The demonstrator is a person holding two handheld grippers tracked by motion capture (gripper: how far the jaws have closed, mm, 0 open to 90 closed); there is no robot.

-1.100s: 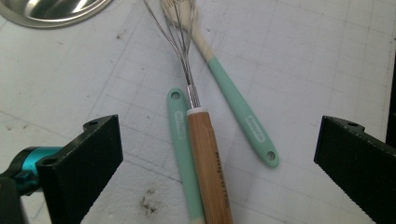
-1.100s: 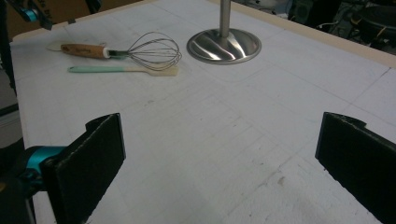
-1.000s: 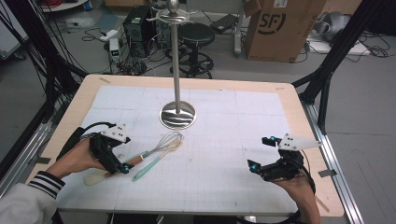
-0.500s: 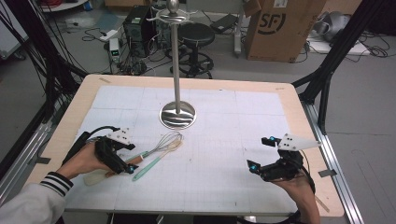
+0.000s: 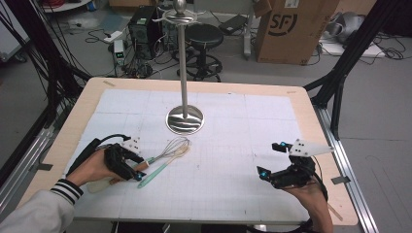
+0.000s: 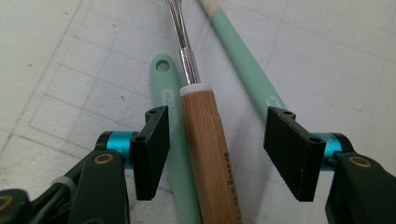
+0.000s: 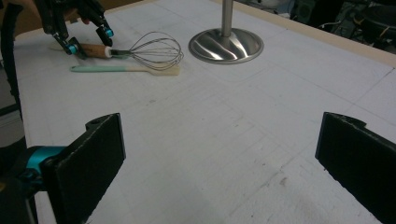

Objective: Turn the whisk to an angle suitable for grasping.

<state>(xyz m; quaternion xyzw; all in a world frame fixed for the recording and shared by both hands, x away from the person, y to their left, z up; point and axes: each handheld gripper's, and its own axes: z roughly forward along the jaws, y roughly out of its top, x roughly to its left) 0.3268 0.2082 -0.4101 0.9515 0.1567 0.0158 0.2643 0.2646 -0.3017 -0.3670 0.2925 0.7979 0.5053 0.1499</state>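
Observation:
A wire whisk with a wooden handle lies on the white mat, left of centre. My left gripper is lowered over that handle. Its jaws have just been closing, and the handle lies between them with a gap on each side, so the pads are not touching it. Two mint-green handles lie beside the whisk: one with a hole and a spatula handle. Near the front right, my right gripper hovers open over bare mat, with nothing between its jaws.
A steel stand with a round base and a tall pole rises at the middle back of the mat. The right gripper view shows the whisk, the spatula and the left gripper far off. Wooden table edges frame the mat.
My left gripper has sunk onto the whisk's handle and its jaws have narrowed around it. The right gripper has not moved.

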